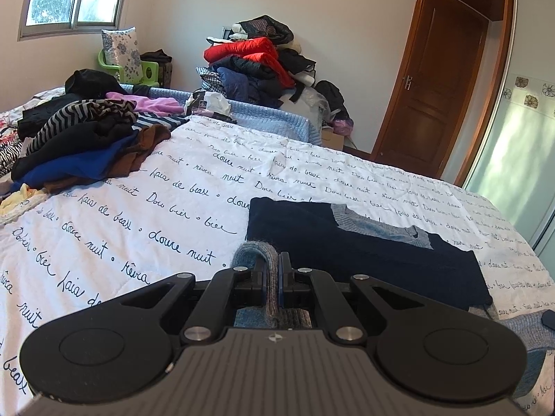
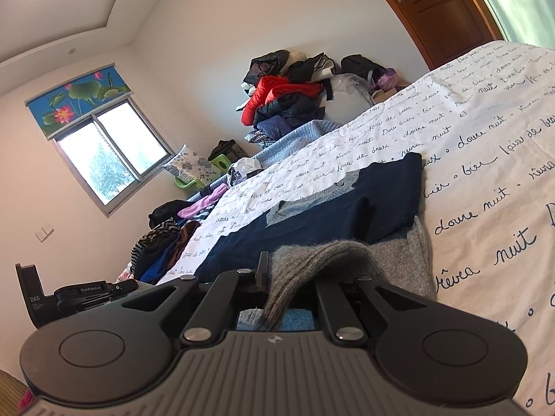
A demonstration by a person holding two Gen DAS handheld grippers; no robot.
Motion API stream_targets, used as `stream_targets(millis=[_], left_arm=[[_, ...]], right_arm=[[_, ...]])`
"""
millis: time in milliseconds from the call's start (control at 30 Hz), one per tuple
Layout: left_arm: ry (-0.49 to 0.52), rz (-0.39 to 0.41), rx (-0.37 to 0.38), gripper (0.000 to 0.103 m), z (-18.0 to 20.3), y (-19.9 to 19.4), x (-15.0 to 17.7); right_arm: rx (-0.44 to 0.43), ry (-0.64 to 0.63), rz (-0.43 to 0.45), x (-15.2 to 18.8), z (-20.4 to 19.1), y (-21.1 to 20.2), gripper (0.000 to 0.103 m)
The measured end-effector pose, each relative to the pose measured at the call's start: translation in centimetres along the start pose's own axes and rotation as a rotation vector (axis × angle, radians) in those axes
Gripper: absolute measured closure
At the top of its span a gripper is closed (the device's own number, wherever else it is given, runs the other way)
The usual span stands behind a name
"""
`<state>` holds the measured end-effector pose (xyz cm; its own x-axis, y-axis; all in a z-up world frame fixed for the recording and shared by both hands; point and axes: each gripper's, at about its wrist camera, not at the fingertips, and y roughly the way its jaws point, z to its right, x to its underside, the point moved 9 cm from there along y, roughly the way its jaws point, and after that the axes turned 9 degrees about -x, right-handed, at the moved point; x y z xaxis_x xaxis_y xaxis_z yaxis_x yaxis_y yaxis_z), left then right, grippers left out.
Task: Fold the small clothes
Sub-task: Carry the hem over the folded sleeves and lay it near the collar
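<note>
A navy sweater with grey-blue knit neck and hem lies flat on the white quilt with script writing. My left gripper is shut on a raised fold of the sweater's grey knit edge, at the garment's near left corner. In the right wrist view the same sweater stretches away from me. There my right gripper is shut on the grey ribbed hem, which drapes over and hides its right finger. Both near corners are lifted slightly off the bed.
A loose pile of dark, striped and blue clothes lies on the bed's far left. A heap of red and dark jackets stands against the far wall. A wooden door is at the right. The other device's black housing shows low left.
</note>
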<state>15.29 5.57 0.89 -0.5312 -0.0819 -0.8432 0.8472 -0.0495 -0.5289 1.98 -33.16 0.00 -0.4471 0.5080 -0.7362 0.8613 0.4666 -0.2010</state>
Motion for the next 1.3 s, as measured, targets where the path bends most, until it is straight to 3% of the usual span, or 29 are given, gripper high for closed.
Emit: stream_targets(millis=[1000,1300], left_arm=[[0.057,0.042,-0.04,0.096,1.1,0.5,-1.4],[0.069,0.048,-0.051,0.096,1.5,1.2,-2.0]], right_arm=[[0.092,-0.137,0.035,-1.4,-0.5,1.1,0.097],[0.104,-0.126,0.047,-2.0,-0.1,1.8,0.097]])
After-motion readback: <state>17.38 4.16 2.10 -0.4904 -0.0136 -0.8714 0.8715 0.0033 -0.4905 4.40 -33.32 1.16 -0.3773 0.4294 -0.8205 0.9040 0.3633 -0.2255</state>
